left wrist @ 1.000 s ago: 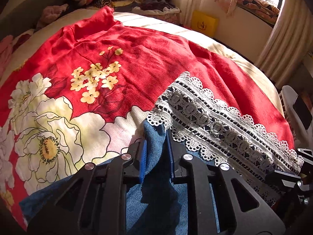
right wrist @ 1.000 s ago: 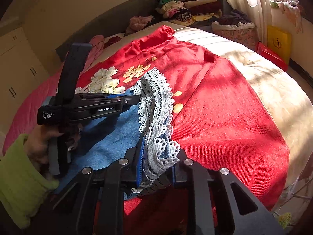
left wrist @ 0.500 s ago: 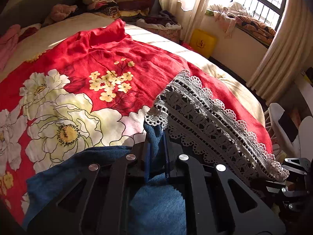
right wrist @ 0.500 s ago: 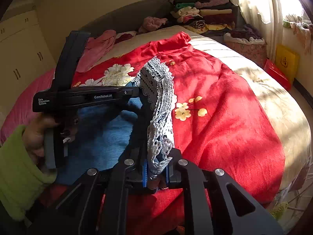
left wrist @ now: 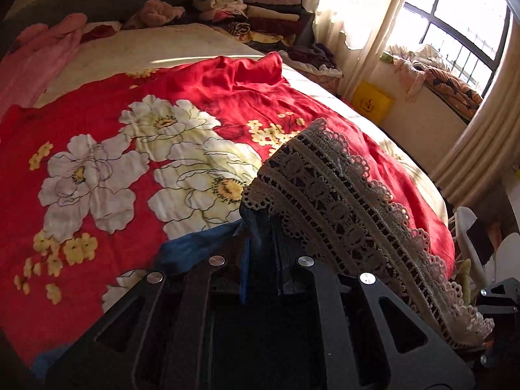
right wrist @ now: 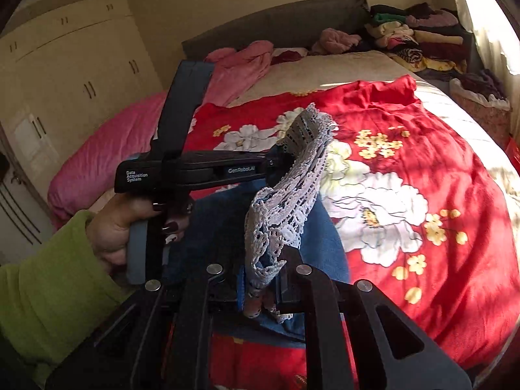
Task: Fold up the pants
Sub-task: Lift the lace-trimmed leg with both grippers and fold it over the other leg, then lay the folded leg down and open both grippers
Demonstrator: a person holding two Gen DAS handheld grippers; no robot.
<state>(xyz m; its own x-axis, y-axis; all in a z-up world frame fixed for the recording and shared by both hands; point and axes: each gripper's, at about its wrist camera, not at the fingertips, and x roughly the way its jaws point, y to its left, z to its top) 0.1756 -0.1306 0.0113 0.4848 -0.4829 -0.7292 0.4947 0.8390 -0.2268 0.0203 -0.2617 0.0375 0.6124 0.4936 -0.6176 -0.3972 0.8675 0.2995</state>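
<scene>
I have the left gripper (left wrist: 260, 260) clenched on the blue denim of the pants (right wrist: 325, 247), just below their lace hem (left wrist: 341, 208). My right gripper (right wrist: 260, 287) is clamped on the hem's other end, lace and denim pinched together. The pants hang between both, lifted over the near part of the red flowered bedspread (left wrist: 136, 169); a hand (right wrist: 120, 227) in a green sleeve (right wrist: 48, 279) grips the left handle.

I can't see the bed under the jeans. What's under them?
Under the lifted jeans lies a red flowered sheet, spread over the bed. Both grippers, left and right, pinch the lace hem. What lies directly beneath the denim is covered.
</scene>
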